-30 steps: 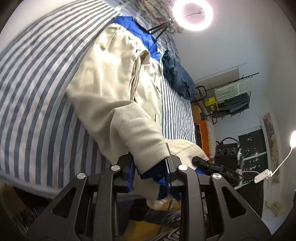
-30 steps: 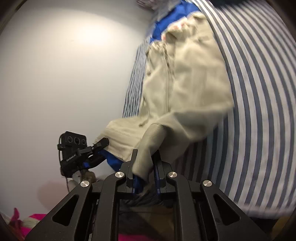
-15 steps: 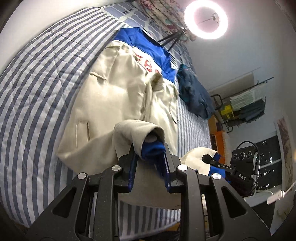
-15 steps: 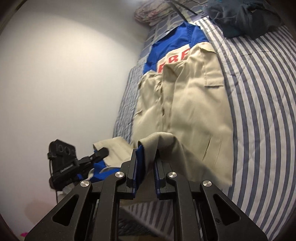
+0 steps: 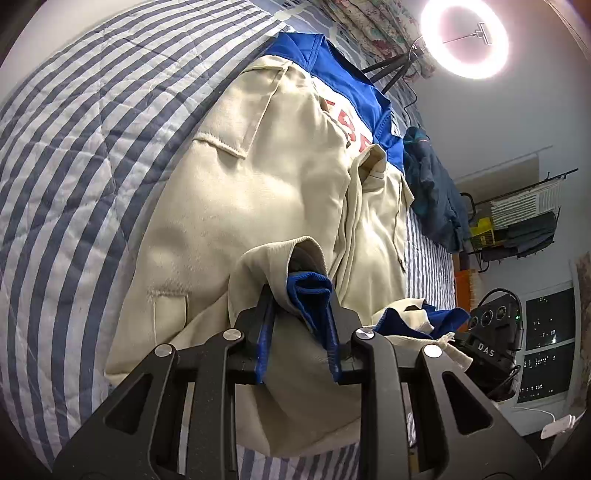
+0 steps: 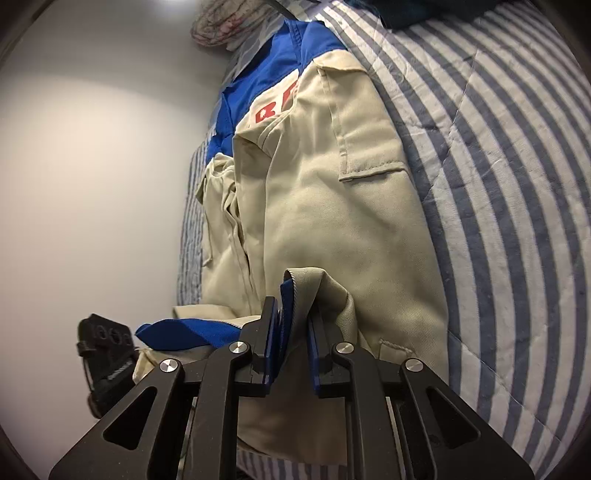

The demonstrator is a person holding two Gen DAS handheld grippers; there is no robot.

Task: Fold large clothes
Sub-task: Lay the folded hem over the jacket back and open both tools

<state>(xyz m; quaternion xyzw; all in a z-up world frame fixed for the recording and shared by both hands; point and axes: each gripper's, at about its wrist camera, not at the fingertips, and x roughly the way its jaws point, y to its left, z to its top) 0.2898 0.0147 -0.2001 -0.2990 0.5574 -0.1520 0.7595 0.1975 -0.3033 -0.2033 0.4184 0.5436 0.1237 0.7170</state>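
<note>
Behind each claw (image 5: 299, 314), jacket (image 6: 332, 206) hem hidden

Beige work jacket (image 5: 280, 192) with a royal-blue yoke (image 5: 343, 85) at 12 o'clock and red lettering on a white band (image 6: 275, 105) below it; blue lining (image 5: 314, 295) shows inside the pinched hem. Quilted bedspread (image 5: 74, 155) in blue-and-white stripes. Dark teal garment (image 5: 432, 192) at 2 o'clock. Floral pink-and-green pillow (image 5: 373, 26). Black left gripper (image 5: 301, 332) and right gripper (image 6: 291, 332) with blue finger pads (image 6: 271, 332). White ring light (image 5: 464, 37).
</note>
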